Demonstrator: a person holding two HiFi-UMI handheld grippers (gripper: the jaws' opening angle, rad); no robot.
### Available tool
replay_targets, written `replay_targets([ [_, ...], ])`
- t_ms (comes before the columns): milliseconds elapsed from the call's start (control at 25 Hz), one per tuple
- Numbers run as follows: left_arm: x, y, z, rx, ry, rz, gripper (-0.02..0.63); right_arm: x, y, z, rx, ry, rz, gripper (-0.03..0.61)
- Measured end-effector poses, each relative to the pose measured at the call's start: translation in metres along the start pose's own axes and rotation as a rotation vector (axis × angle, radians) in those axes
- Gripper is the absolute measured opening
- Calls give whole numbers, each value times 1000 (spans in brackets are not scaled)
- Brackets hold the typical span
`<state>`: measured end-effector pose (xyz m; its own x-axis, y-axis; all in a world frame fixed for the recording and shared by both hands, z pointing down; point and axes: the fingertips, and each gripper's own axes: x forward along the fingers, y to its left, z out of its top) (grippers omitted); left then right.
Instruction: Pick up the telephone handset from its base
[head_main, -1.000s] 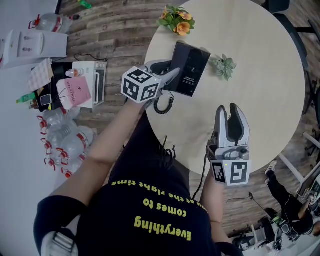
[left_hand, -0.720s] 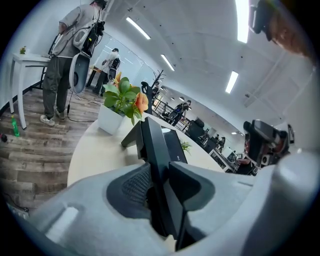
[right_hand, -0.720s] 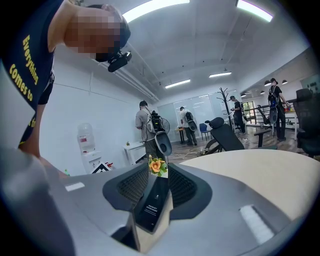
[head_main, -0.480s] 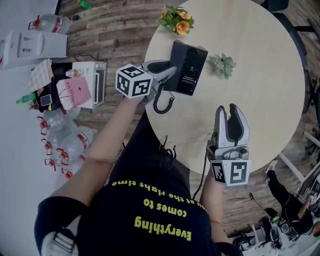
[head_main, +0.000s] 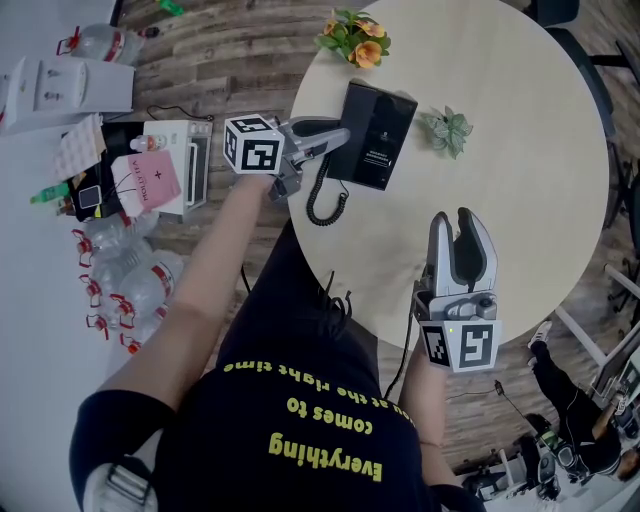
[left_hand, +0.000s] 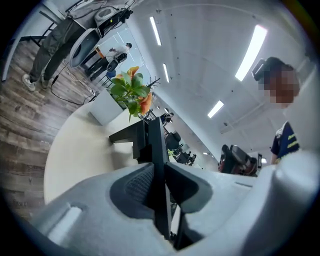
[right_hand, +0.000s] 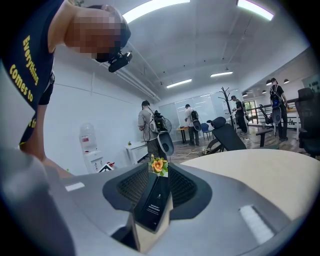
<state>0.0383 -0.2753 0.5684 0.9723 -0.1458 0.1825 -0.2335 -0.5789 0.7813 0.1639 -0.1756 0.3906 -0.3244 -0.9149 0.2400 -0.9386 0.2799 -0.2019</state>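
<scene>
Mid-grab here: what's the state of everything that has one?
Left gripper: jaws have just been closing, now shut on the handset.
Handset: gripped, at the base, not lifted clear.
Cord: coiled, looped on the table.
Right gripper: open, empty, above the table.

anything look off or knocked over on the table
Nothing spilled or broken. Only the handset stands out: pinched between the jaws of the left gripper, which have just been closing on it, its coiled cord looping loose beside the base.

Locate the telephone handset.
The telephone handset sits between the left gripper's jaws, which have just been closing, along the telephone base's left edge, upper centre in the head view.
</scene>
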Motion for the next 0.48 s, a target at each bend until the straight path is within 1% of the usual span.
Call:
replay_targets([
  [240, 2, -28, 4, 103, 1, -7, 75, 0, 2, 3, -2, -9, 2, 137],
  [400, 2, -43, 11, 129, -18, -11, 74, -1, 2, 7, -7, -19, 2, 135],
  [480, 0, -50, 18, 144, -40, -8, 74, -1, 2, 9, -12, -26, 0, 135],
])
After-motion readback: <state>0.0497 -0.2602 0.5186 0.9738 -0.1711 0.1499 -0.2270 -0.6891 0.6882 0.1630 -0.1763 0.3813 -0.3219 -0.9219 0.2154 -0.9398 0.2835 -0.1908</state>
